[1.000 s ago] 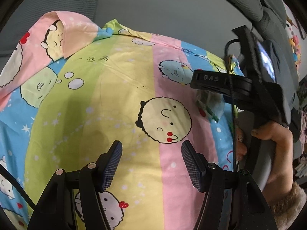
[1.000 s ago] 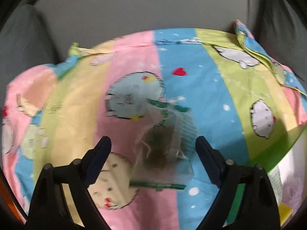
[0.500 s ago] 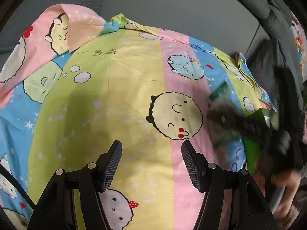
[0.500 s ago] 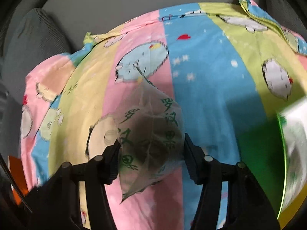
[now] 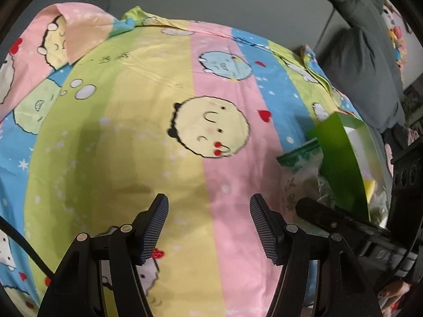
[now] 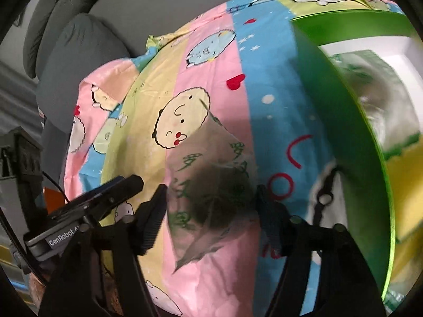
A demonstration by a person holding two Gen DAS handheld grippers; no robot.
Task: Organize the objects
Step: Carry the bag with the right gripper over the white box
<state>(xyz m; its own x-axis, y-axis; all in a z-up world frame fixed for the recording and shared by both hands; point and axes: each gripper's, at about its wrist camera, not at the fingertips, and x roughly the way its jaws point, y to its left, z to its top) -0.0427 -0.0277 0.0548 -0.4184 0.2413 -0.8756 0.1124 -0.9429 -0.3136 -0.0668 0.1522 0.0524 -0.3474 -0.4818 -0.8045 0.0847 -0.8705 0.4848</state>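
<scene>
**Tea sachet pinched in the right gripper beside the green box**

The sachet (image 6: 211, 192) is a translucent pouch printed with green characters, with a dark clump of contents showing through its middle. Its upper corner stands up in a point and its lower edge hangs crumpled. The right gripper (image 6: 211, 206) has both fingers pressed against the pouch's sides, holding it above the striped cartoon bedsheet (image 6: 206, 84). Just to the right stands the green box (image 6: 343, 137), open, with similar pouches blurred inside its white interior. In the left wrist view the sachet (image 5: 298, 174) shows partly hidden against the near wall of the box (image 5: 341, 163), by the bed's right edge.

The left gripper (image 5: 208, 227) hangs spread wide and empty over the yellow and pink stripes (image 5: 158, 121).

A second ago the sachet lay flat on the sheet between open right fingers; half a second ago they had closed on it. Since then it has travelled rightward toward the box, which now fills much more of the right wrist view. The left gripper has kept its wide spread.
</scene>
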